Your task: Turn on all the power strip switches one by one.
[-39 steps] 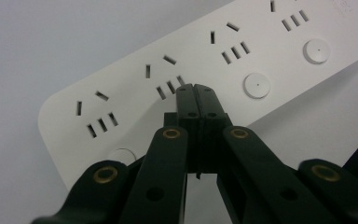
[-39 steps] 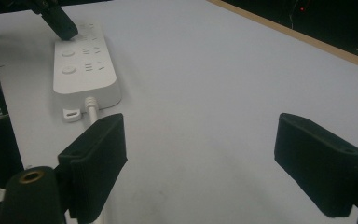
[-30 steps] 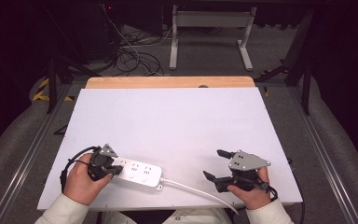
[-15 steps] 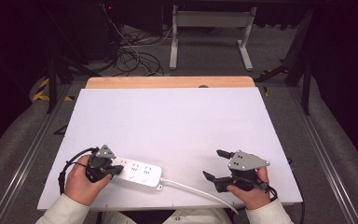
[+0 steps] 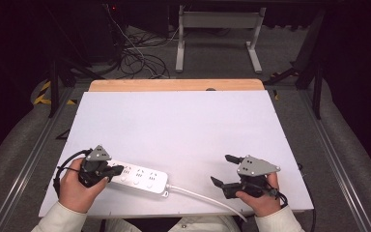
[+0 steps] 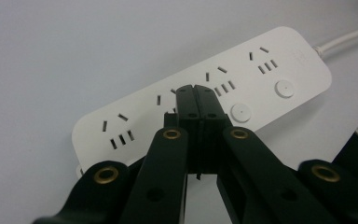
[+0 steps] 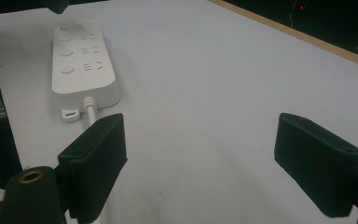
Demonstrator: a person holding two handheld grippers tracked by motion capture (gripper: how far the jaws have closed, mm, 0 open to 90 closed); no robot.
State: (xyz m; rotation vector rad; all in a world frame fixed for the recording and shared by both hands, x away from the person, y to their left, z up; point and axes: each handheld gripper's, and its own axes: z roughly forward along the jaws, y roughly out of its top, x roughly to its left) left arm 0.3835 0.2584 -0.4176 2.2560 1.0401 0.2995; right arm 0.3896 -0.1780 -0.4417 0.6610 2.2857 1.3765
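White table (image 5: 183, 125): left gripper (image 5: 118, 169) closed over power strip (image 5: 140, 177).

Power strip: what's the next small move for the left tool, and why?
Probably press the left tool straight down. Its jaws are shut and its tip sits over the power strip, close to a round switch button, which suggests a push rather than a grasp. The right tool is open and apart from the strip.
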